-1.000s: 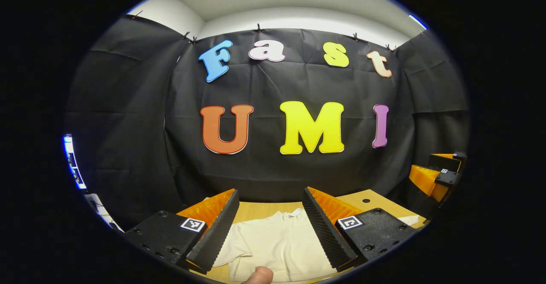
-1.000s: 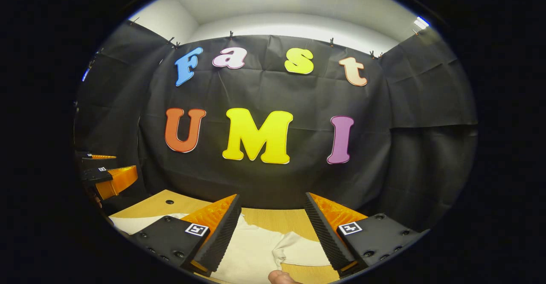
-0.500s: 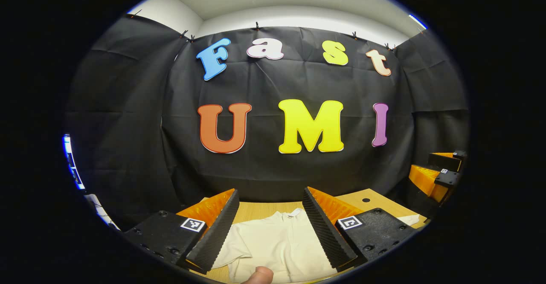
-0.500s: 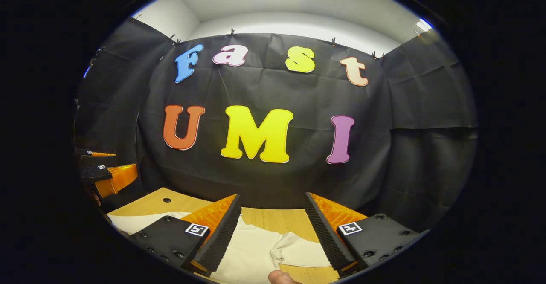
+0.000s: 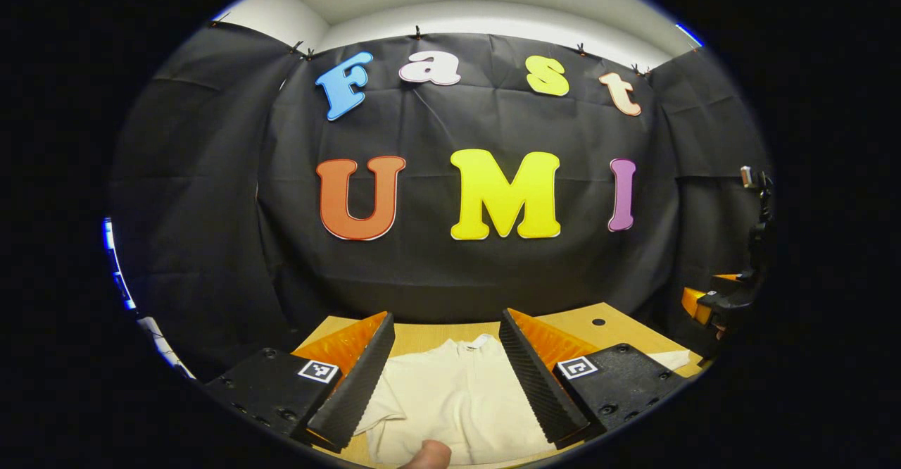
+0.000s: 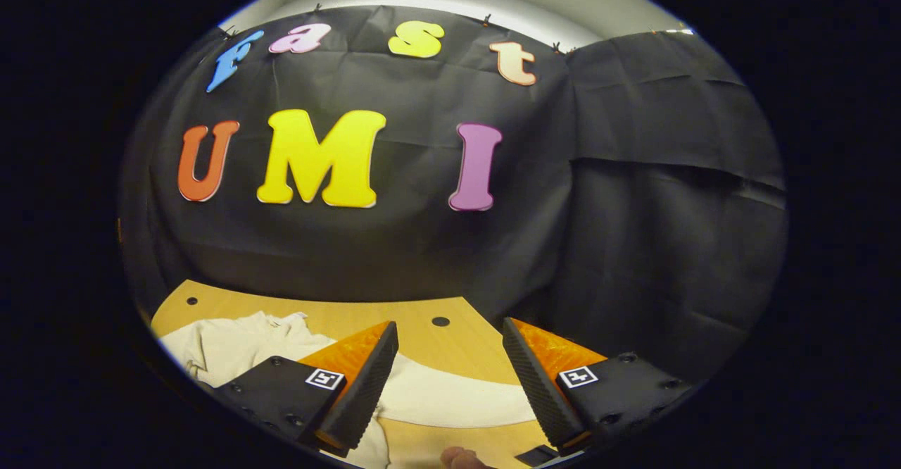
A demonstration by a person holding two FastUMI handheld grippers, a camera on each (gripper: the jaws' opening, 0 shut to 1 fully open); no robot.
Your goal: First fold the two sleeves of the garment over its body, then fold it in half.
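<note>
Lying flat on bench point(image 6: 450, 308), cream garment point(image 5: 457, 391) looks soft, light, floppy; pinch right sleeve point(image 6: 457, 395) at cuff edge w/ right gripper point(image 6: 450, 377), fingers spread, left gripper point(image 5: 443, 377) likewise.

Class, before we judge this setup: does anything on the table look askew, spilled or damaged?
Nothing stands out. The cream garment lies spread on the wooden table, one sleeve stretched out sideways, unfolded. Both grippers, left and right, are open above it.
</note>
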